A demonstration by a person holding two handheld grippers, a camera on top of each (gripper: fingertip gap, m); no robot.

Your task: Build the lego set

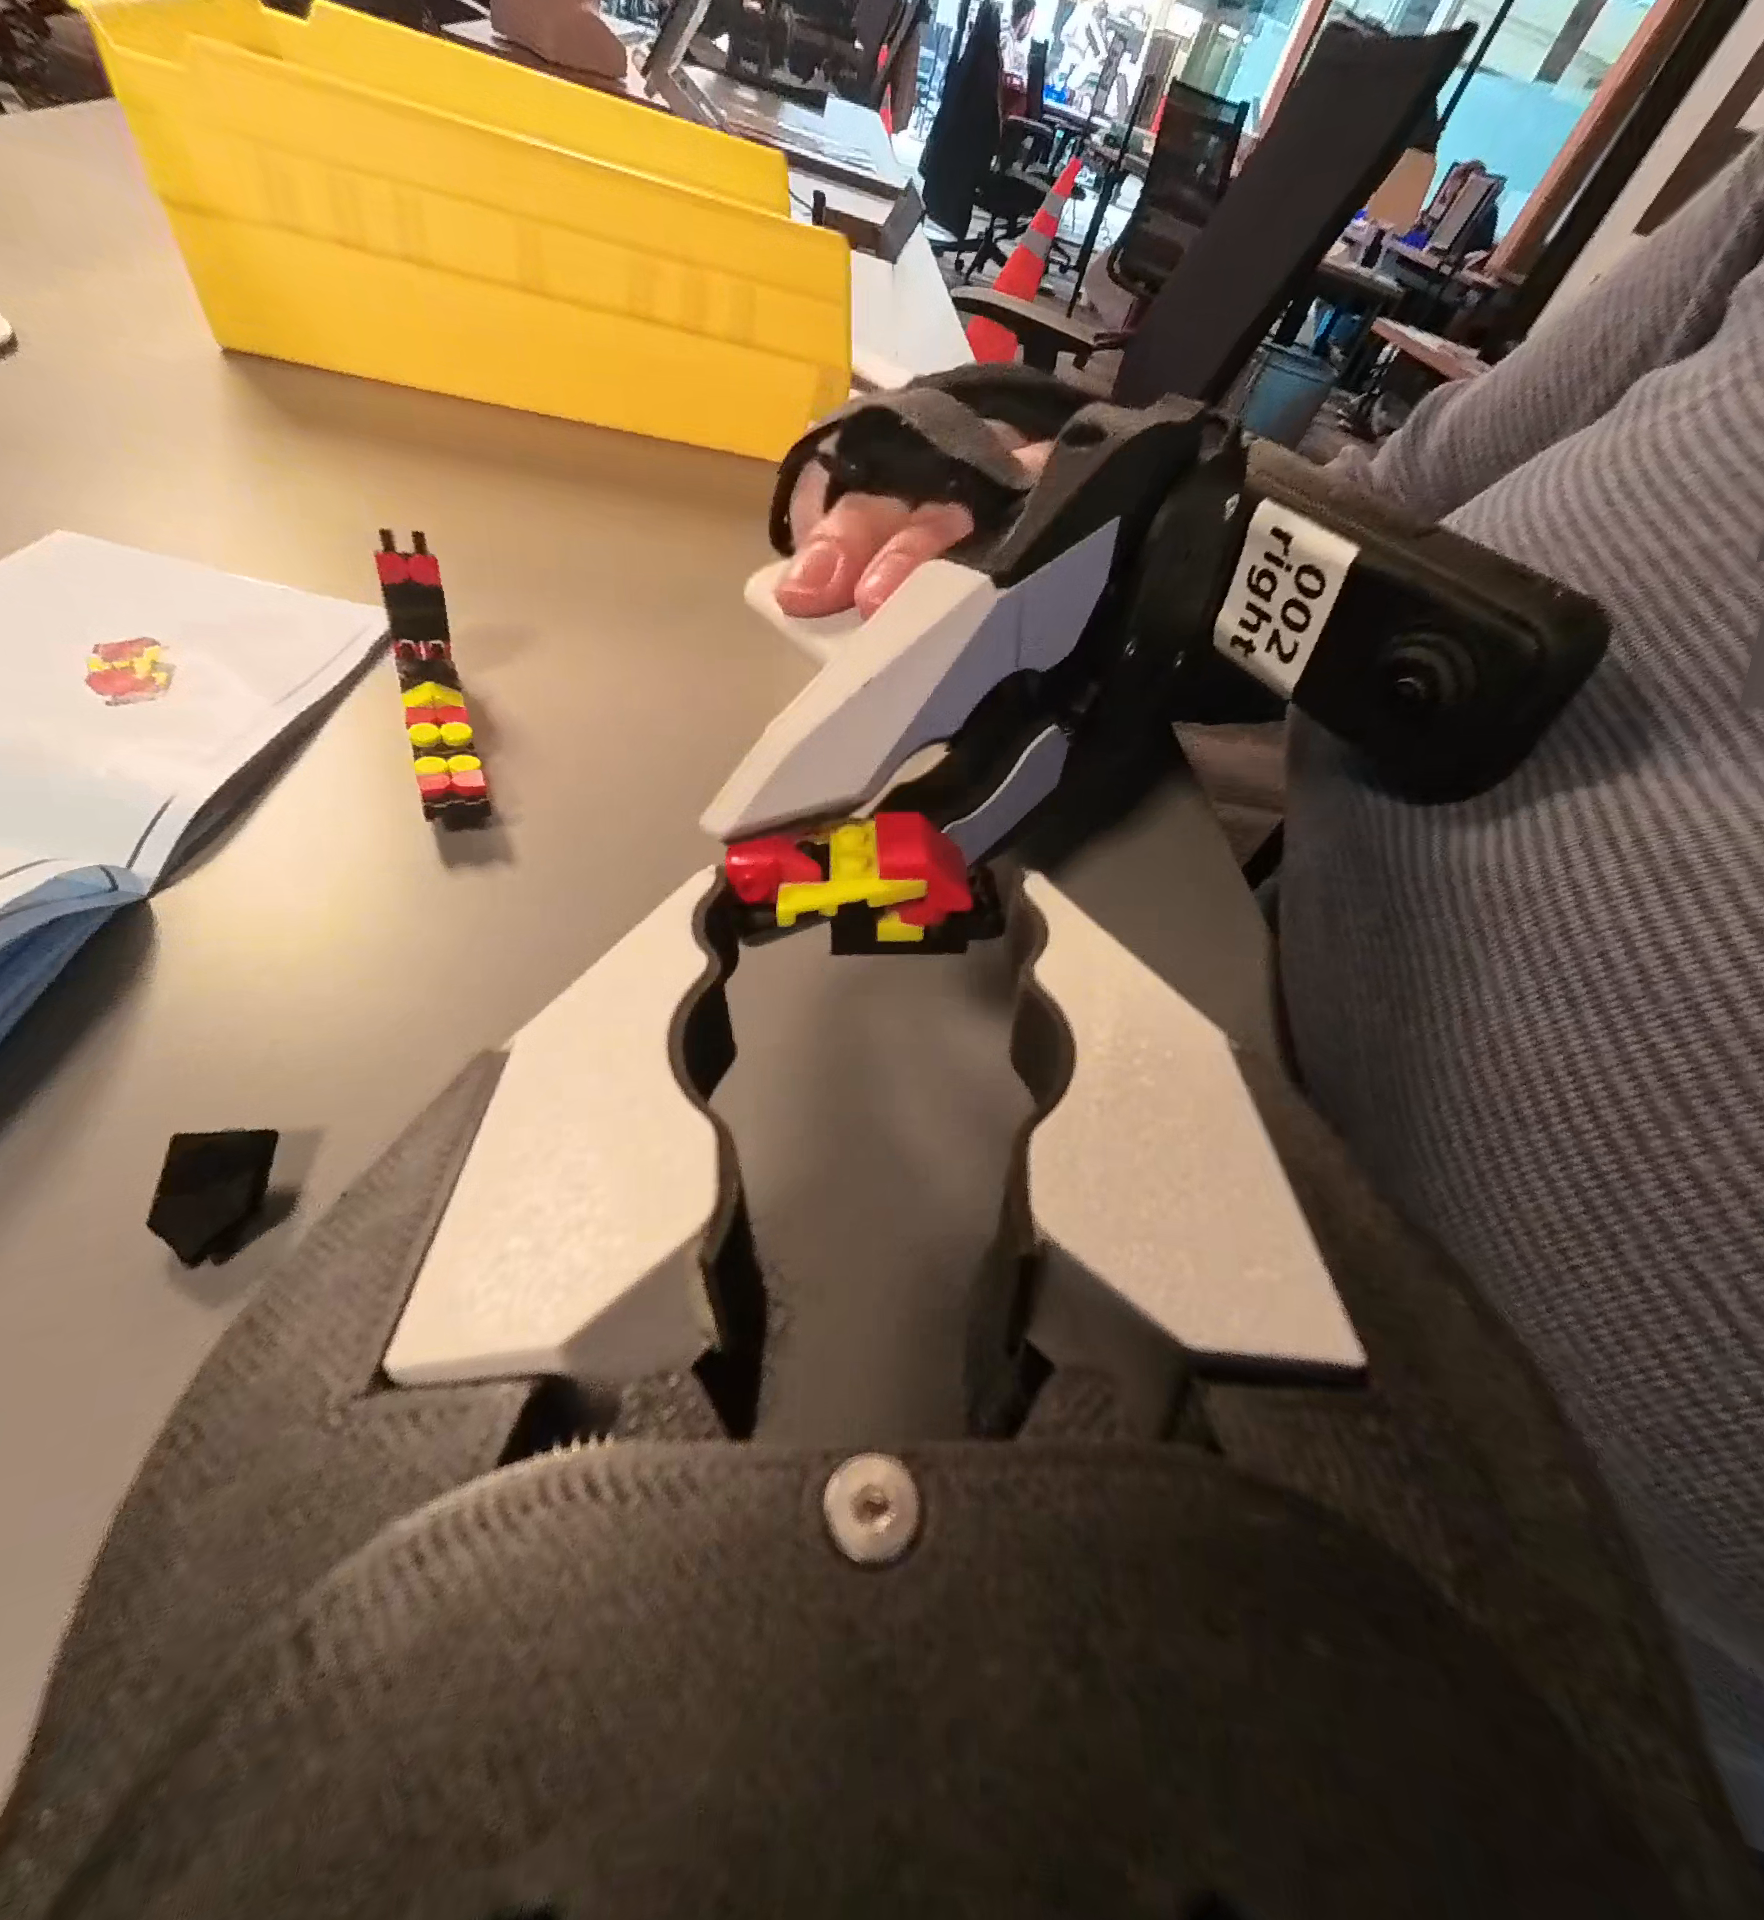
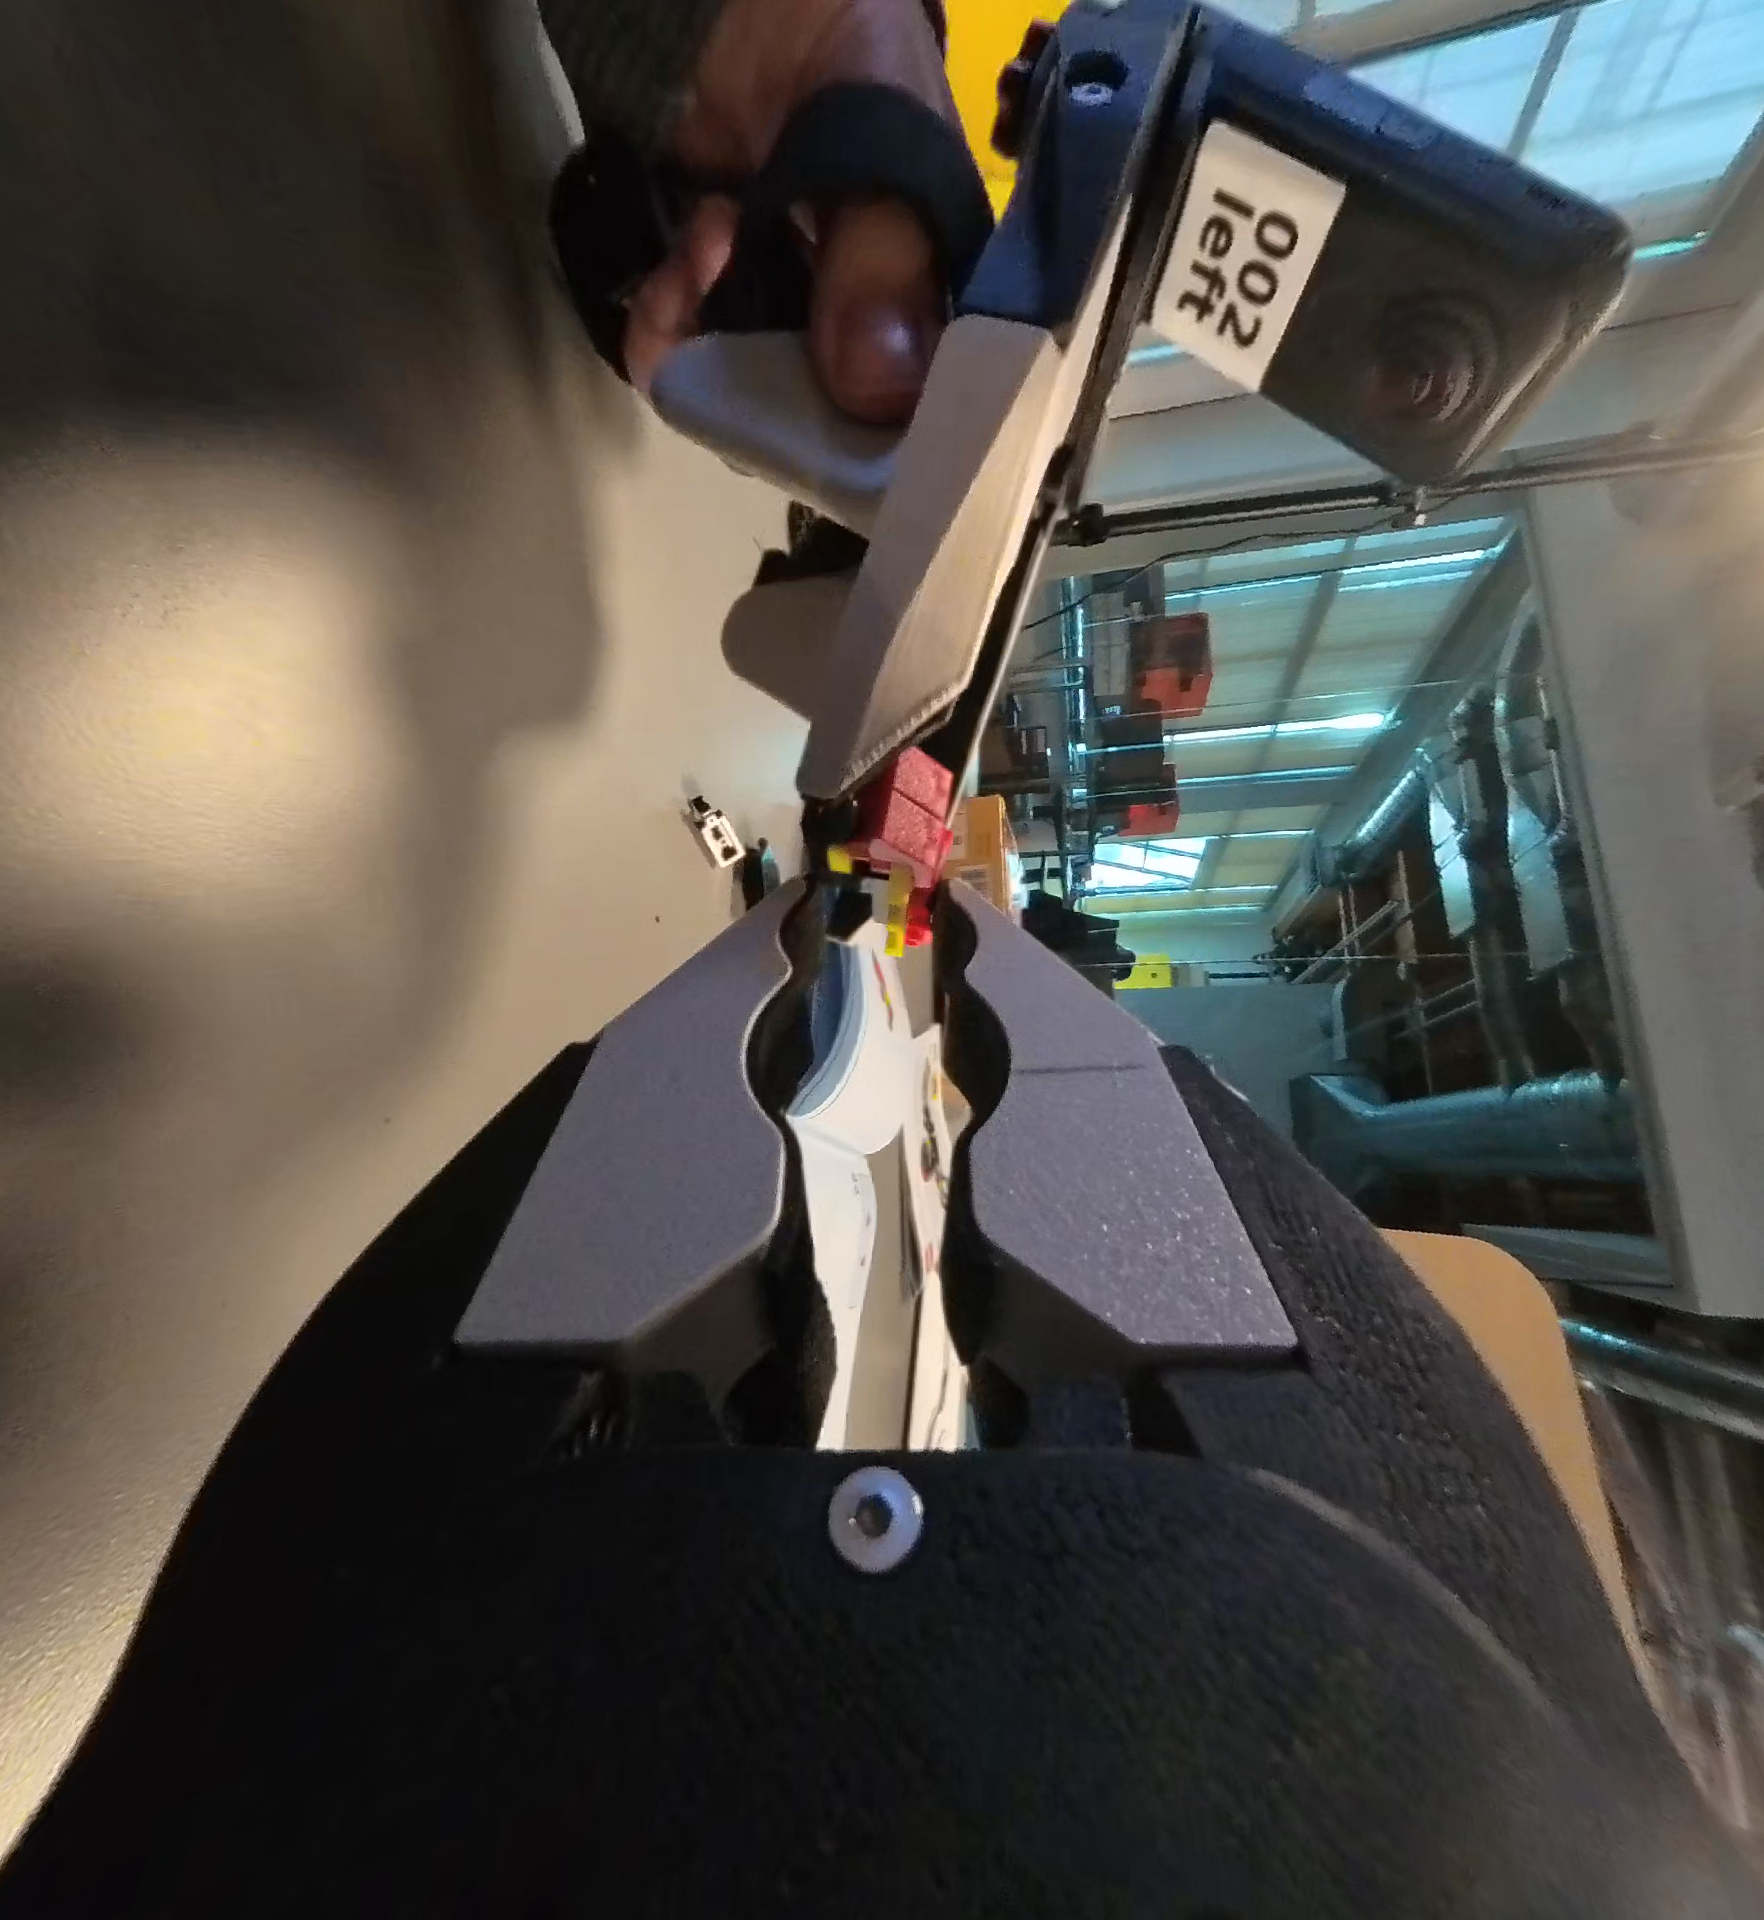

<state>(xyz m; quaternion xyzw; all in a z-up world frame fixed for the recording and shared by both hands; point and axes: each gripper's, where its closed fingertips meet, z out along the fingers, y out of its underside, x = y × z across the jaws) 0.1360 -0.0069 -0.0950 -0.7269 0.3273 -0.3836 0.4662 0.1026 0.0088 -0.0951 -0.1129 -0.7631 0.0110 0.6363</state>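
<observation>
From your left wrist view, the left gripper (image 1: 862,914) has its jaws spread about as wide as the small red, yellow and black lego assembly (image 1: 857,883) sitting at their tips; whether they actually press on it I cannot tell. The right gripper (image 1: 857,831) comes in from above right and looks clamped on the top of the same assembly. Its long axis runs crosswise between your left jaws. Treat it as light and rigid but likely to pop apart at the joints, so grip on the flat brick sides, not the thin yellow plates. Well to the left of the jaws a long black, red and yellow lego strip (image 1: 436,681) lies on the table (image 1: 566,644), pointing away from you, beside an open instruction booklet (image 1: 109,707) and a loose black lego piece (image 1: 208,1195).

From your right wrist view, the right gripper (image 2: 873,909) pinches the lower yellow and black end of the assembly (image 2: 899,831), while the left gripper (image 2: 883,774) bears on its red end from above.
</observation>
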